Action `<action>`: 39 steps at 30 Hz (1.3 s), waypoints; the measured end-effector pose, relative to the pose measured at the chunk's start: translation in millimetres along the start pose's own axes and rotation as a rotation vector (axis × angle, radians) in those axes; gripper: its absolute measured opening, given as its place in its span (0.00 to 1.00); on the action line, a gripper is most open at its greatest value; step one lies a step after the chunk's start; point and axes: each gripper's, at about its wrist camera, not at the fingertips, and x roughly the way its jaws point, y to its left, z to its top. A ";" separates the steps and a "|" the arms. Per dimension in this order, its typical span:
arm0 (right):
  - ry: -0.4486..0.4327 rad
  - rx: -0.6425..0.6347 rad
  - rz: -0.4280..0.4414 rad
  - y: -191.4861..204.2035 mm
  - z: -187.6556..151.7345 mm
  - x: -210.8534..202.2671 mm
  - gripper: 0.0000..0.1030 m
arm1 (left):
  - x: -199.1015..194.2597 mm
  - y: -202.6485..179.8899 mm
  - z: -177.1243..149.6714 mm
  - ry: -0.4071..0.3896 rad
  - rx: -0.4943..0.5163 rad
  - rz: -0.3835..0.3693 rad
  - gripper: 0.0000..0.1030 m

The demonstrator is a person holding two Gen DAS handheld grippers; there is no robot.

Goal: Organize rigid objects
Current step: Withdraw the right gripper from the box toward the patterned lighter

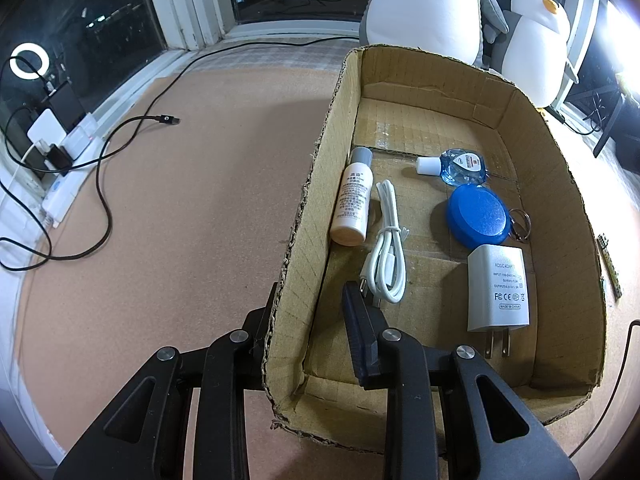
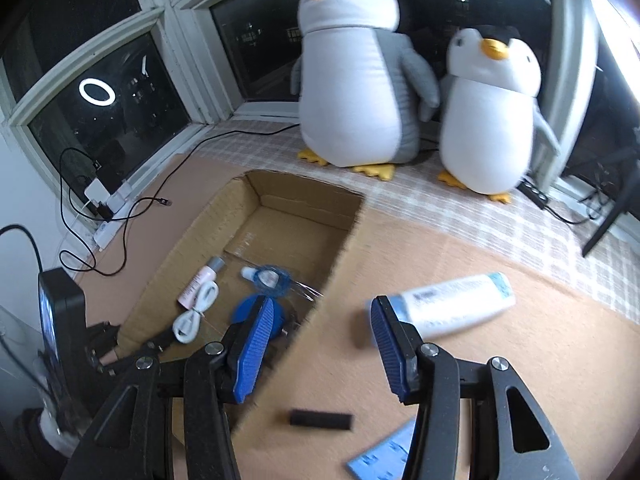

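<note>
Two claws work over the brown cork-topped desk (image 1: 180, 208). The left claw (image 1: 310, 320) straddles the near-left wall of the open corrugated cardboard box (image 1: 304, 208), one finger outside and one inside, spread apart and holding nothing; it looks placed there to steady the box while things go in. The right claw (image 2: 320, 344) hangs released above the box's right wall, its blue-padded fingers (image 2: 256, 344) wide apart and empty, likely lining up for the next pickup.

Nearest the right claw, on the desk outside the box, lie a small black rectangular block (image 2: 321, 419) and a flat light-blue ruled card (image 2: 380, 456) at the near edge. Just beyond, still outside the box's right wall, a white squeeze tube with a blue cap (image 2: 452, 304) lies on its side; it seems the next rigid object to be boxed.

Inside the box, five things already lie flat in loose rows: a white USB wall charger with metal prongs (image 1: 498, 288) near the right wall, a coiled white charging cable (image 1: 386, 240) in the middle, a round blue tape-measure case with a key ring (image 1: 478, 216), a small white bottle with a grey cap (image 1: 354, 200) along the left wall, and a clear blue eye-drop bottle (image 1: 456, 165) farthest in.

At the desk's far edge two plush penguins (image 2: 352, 72) sit by the window.
</note>
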 end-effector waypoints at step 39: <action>0.300 0.028 -0.177 -110.2 -77.8 25.6 0.25 | -1.7 2.2 1.7 0.000 0.005 0.006 0.26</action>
